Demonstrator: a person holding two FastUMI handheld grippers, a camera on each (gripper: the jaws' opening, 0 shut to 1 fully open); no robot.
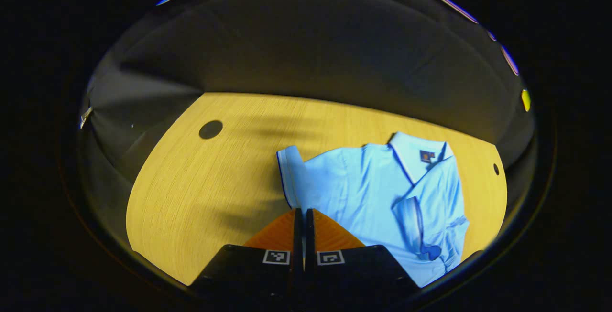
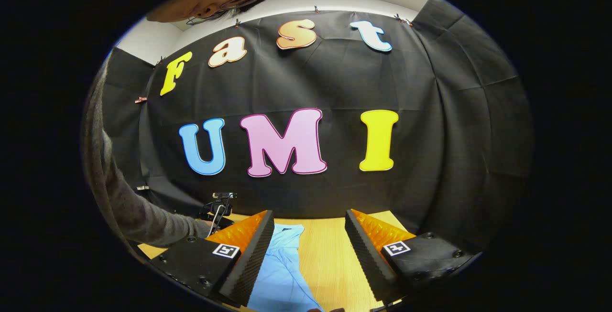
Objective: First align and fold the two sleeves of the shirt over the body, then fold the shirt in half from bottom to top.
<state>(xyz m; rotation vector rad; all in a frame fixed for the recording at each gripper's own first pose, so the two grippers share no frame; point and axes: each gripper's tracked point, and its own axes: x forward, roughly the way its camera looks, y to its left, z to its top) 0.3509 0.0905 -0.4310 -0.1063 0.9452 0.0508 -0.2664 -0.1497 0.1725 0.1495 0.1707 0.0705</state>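
Your left gripper (image 1: 304, 212) has its fingers pressed together, pinching the edge of the shirt's (image 1: 377, 192) left sleeve (image 1: 292, 173), which stands lifted off the wooden table (image 1: 201, 192). Beyond, the shirt lies flat, collar far, other sleeve folded over the body. Your right gripper (image 2: 310, 226) hangs level above the table, fingers spread wide, holding nothing; your sleeved arm (image 2: 138, 216) reaches in at left.

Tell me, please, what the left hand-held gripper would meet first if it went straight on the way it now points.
Probably the light blue polo shirt. The left hand-held gripper has its fingers closed together, and the folded sleeve lies just beyond the tips. Depth is unclear, so whether it already grips cloth cannot be told.
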